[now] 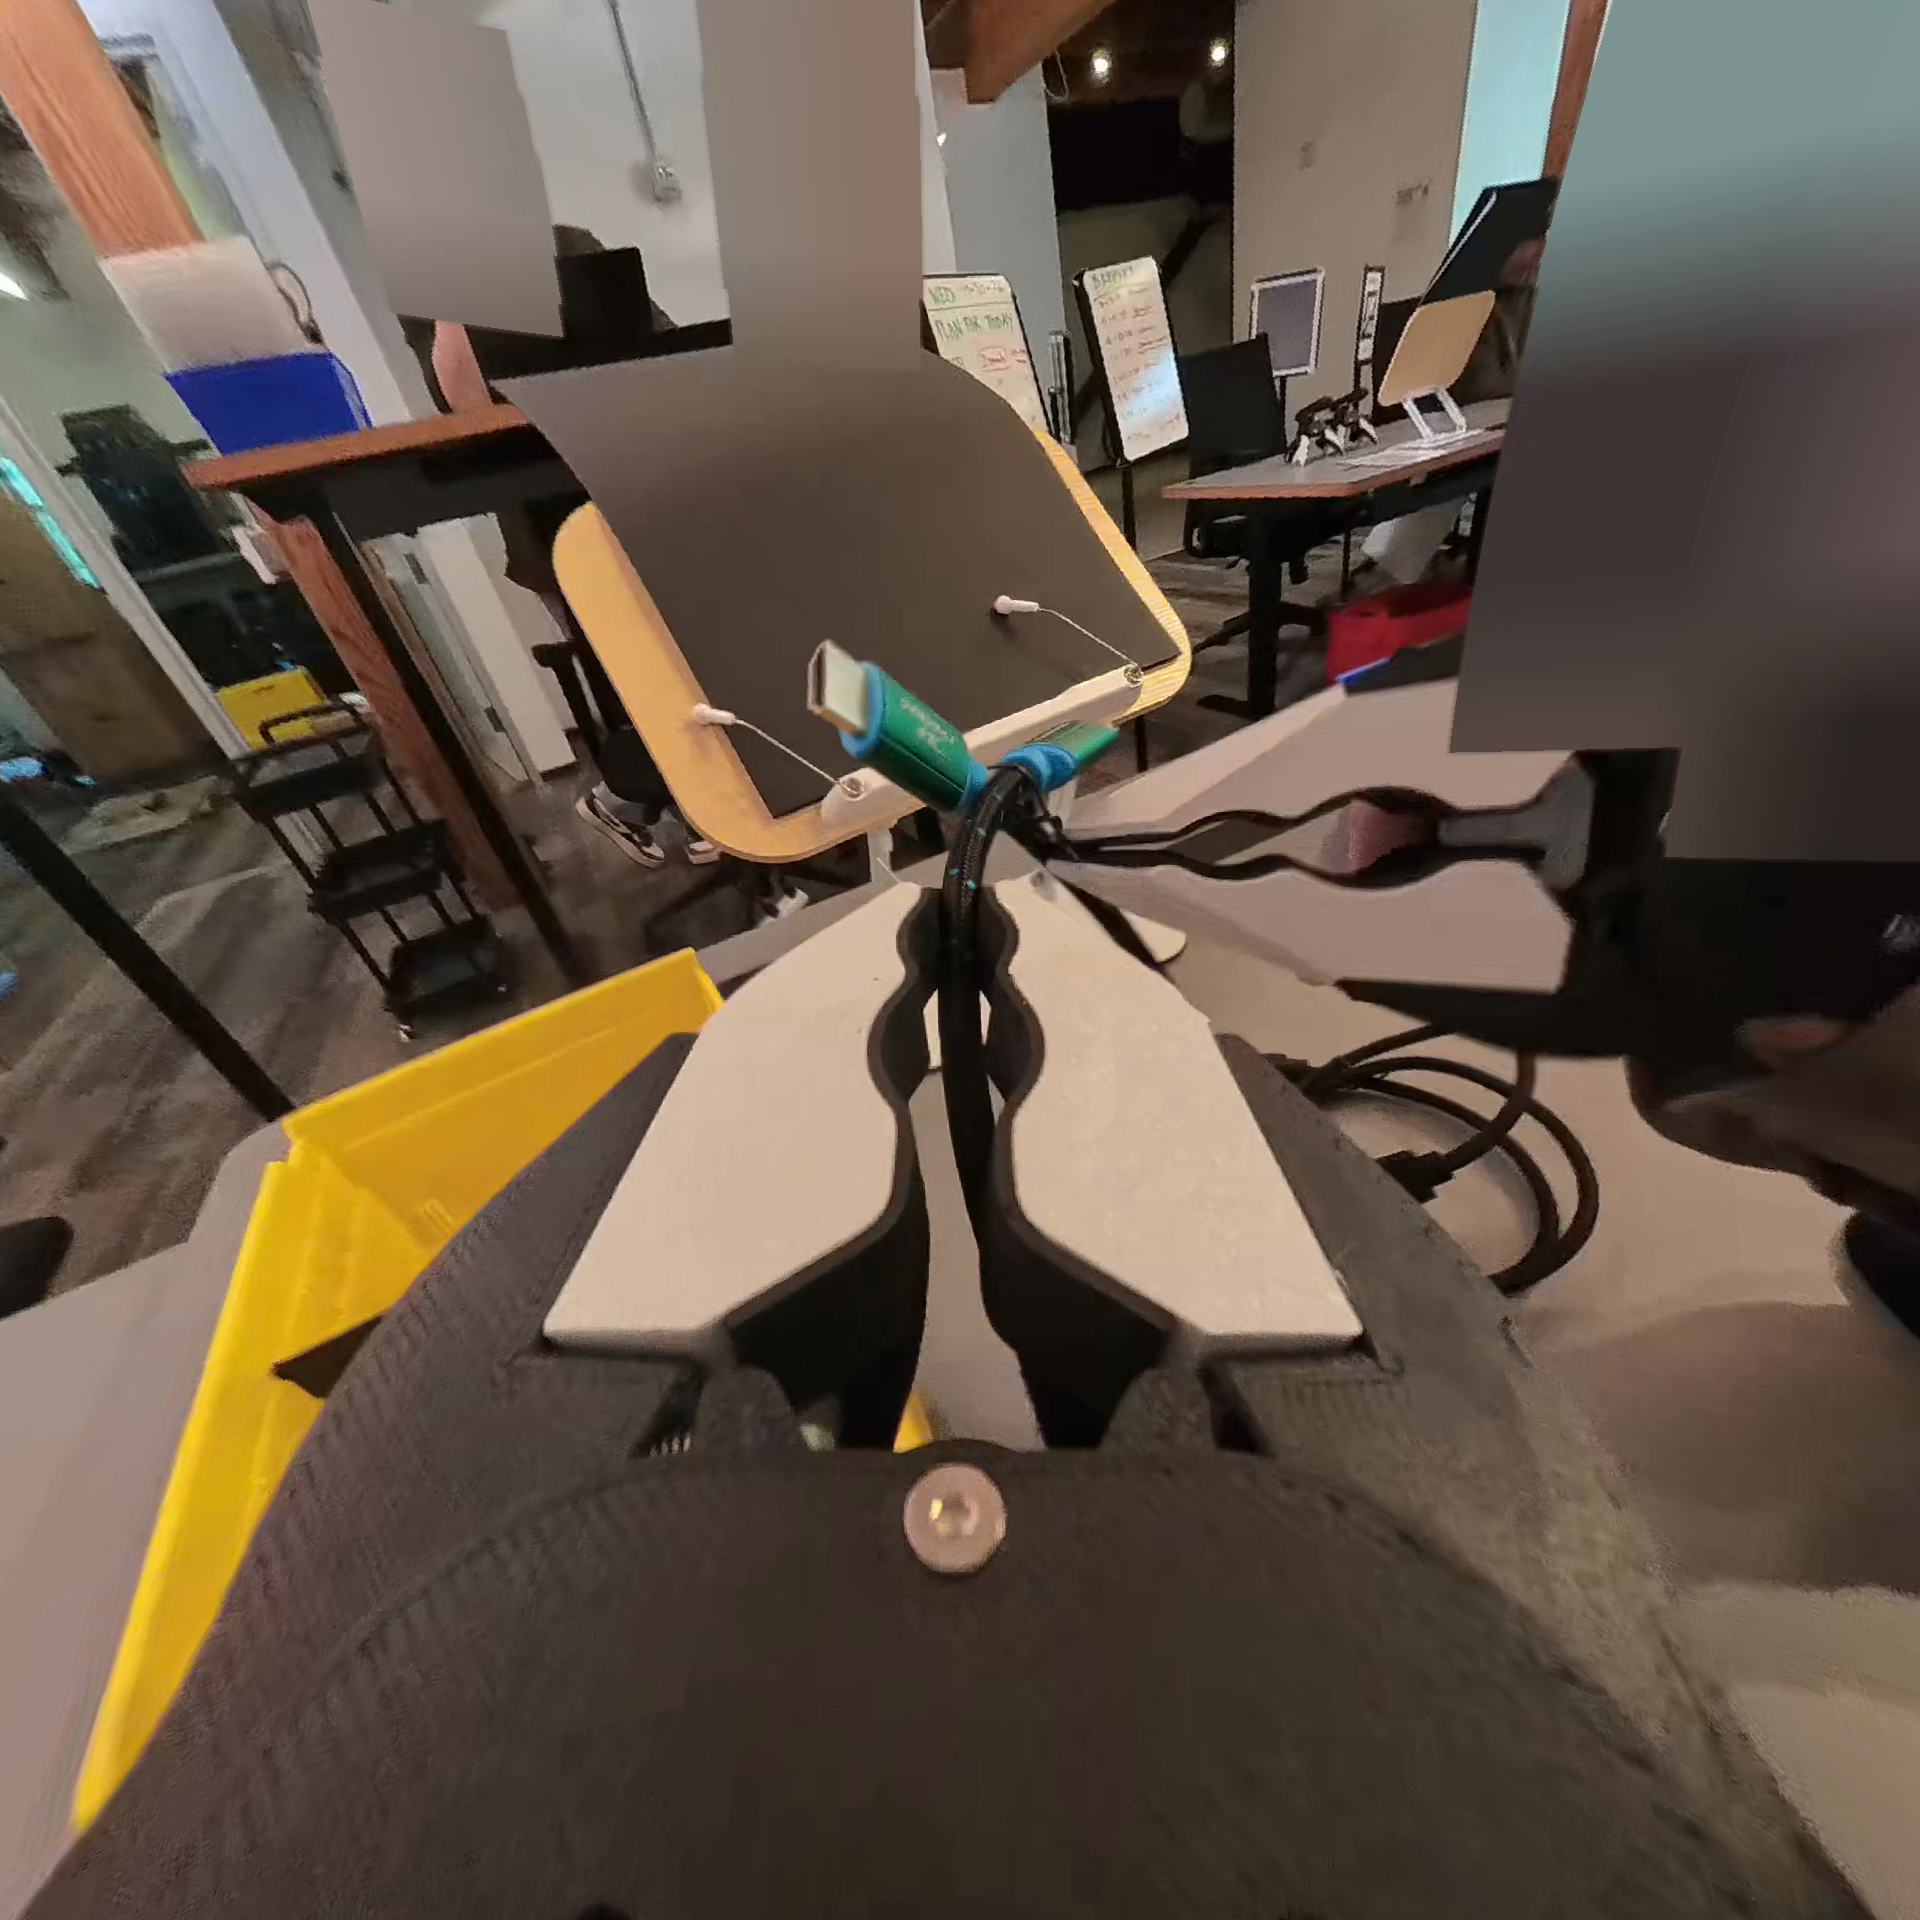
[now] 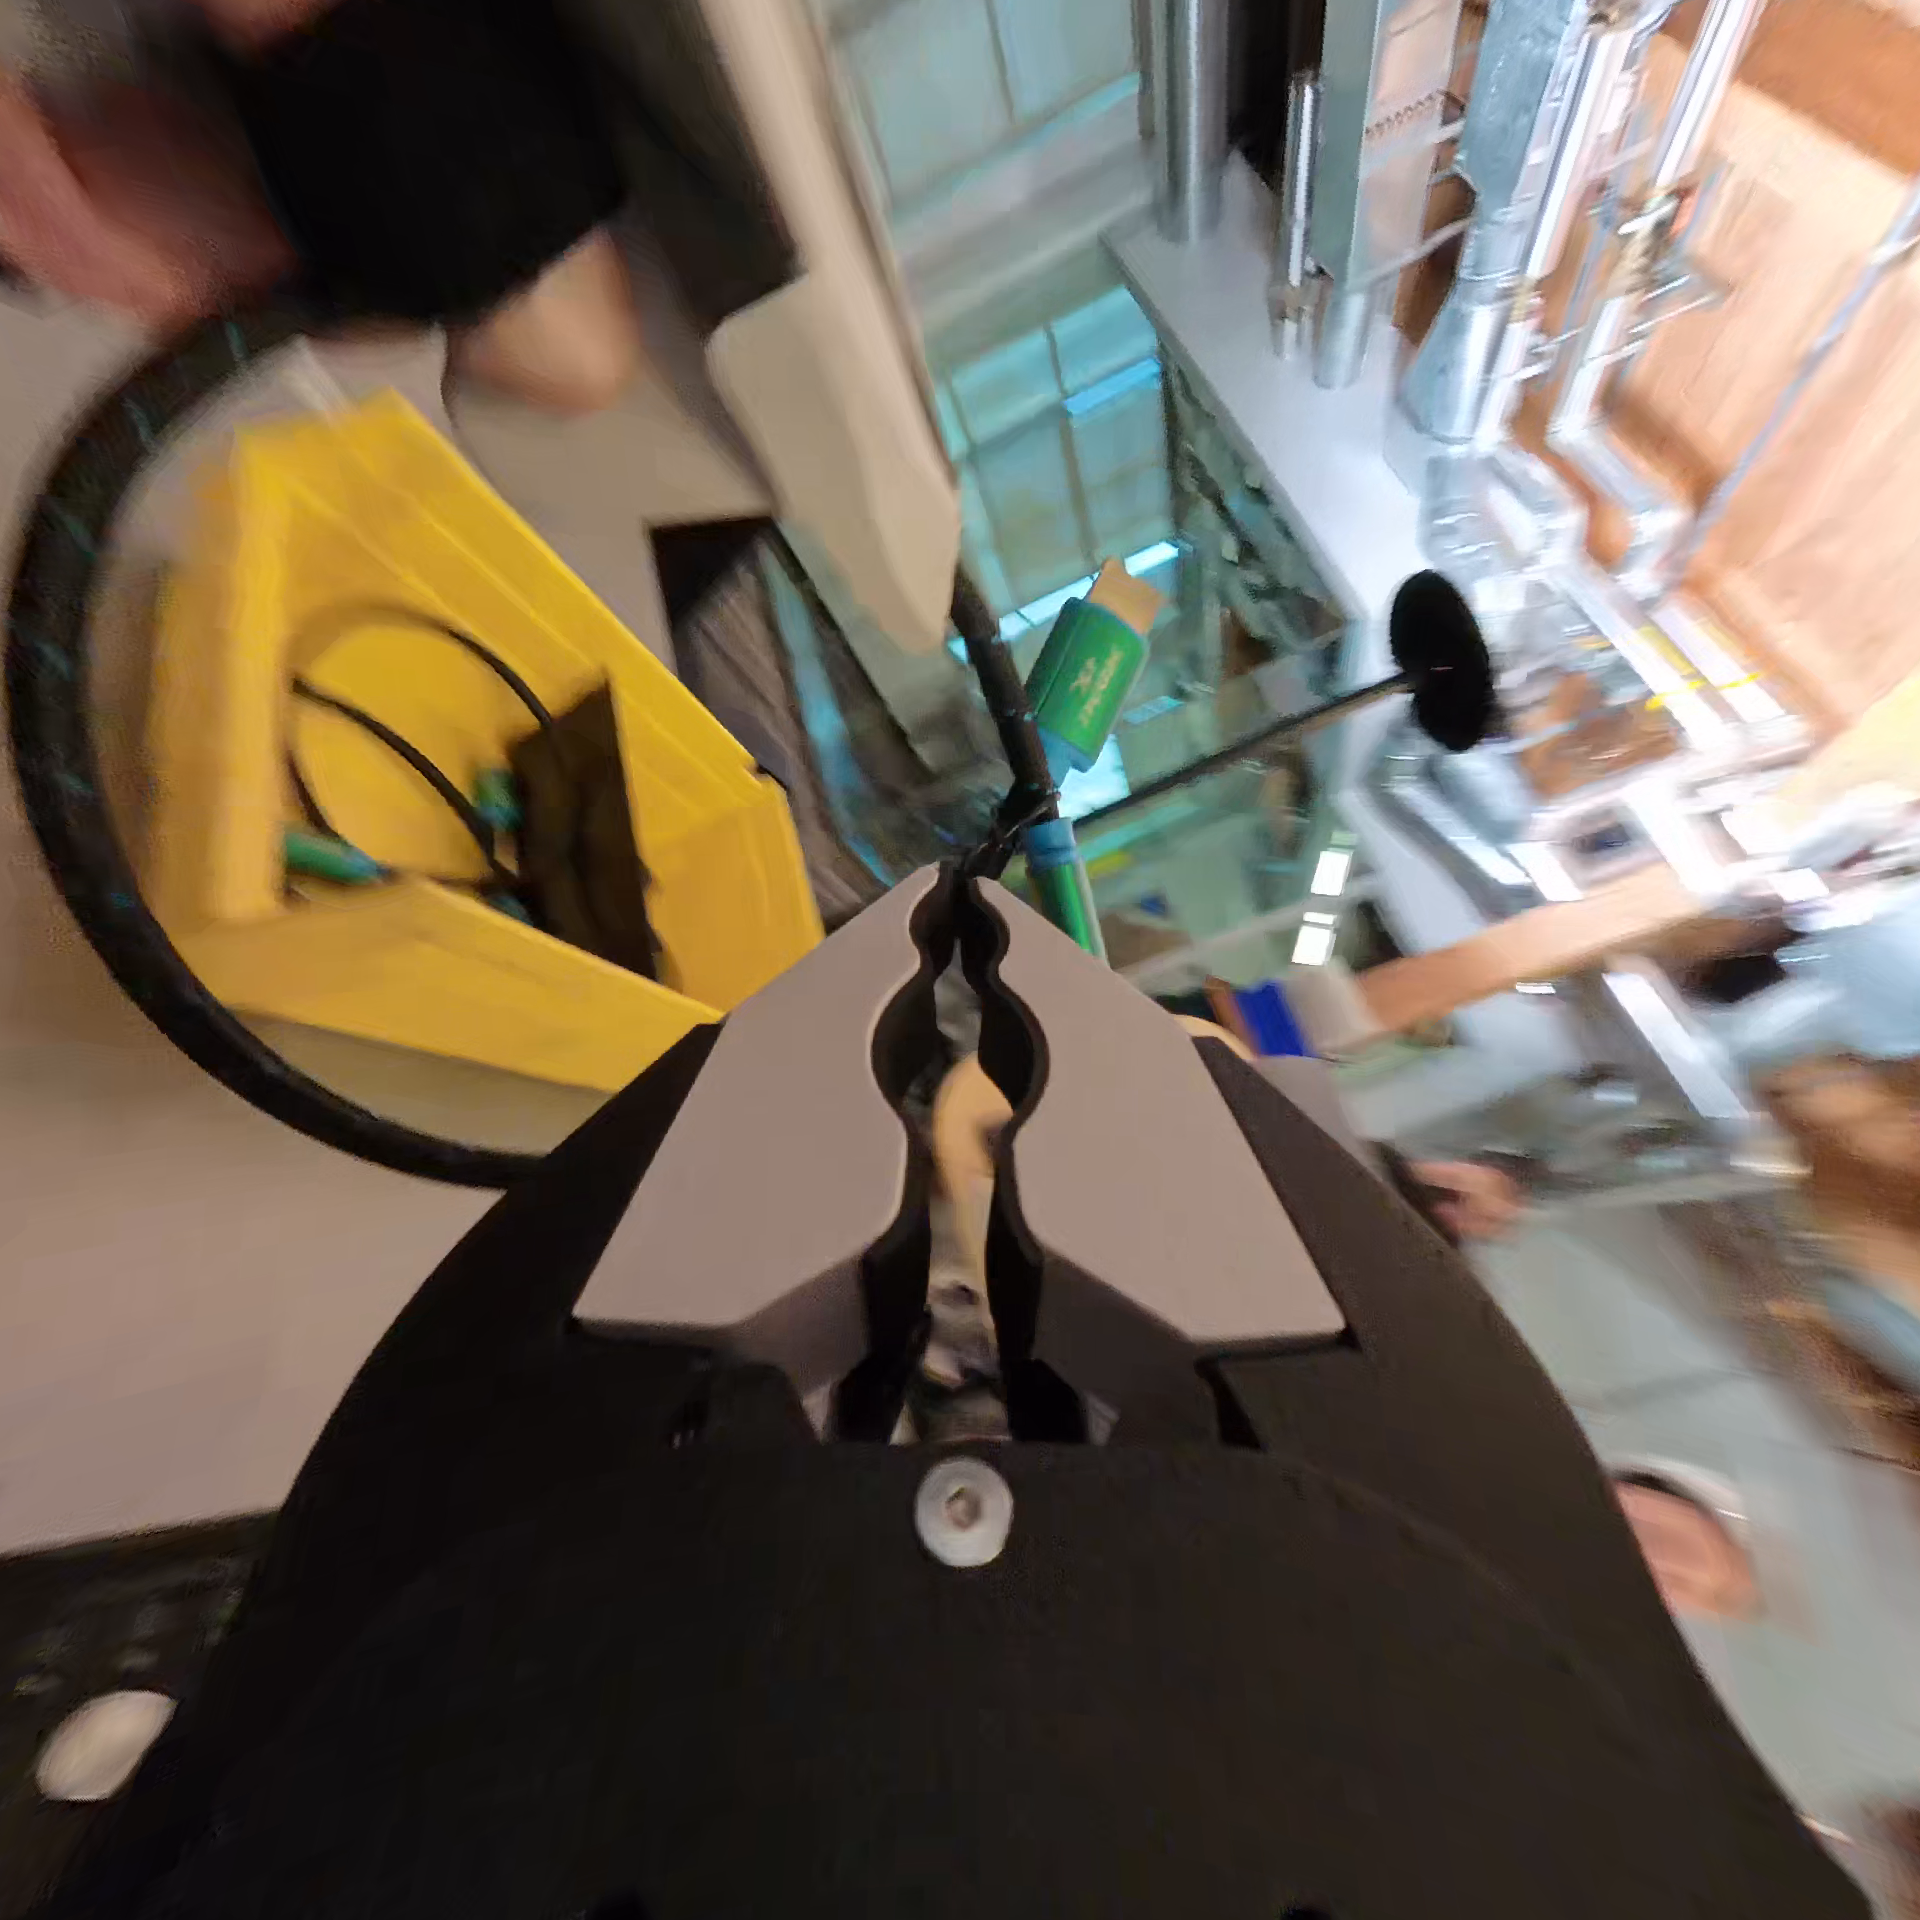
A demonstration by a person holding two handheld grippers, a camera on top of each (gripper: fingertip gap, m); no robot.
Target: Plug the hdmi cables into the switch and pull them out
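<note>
Both claws clamped on the bundled HDMI cable, held up above the table.
Left claw (image 1: 961, 935) pinches the braided cable (image 1: 961, 1039); right claw (image 2: 961, 894) grips the tie. Cable looks light and floppy, so the rigid green plug (image 1: 904, 732) is likely the better hold.

Office room: wooden desks (image 1: 1340, 478), whiteboards (image 1: 1132, 358), black cart (image 1: 395, 883), grey floor (image 1: 125, 997).

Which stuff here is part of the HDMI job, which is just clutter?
In the job:
- left hand-held gripper, shut on the black braided cable
- green HDMI plug, held up in the air
- right hand-held gripper, pinching the tie round the cable bundle
- yellow bin holding more cables

Lying about:
- tilted wooden stand
- black cart
- whiteboards
</note>
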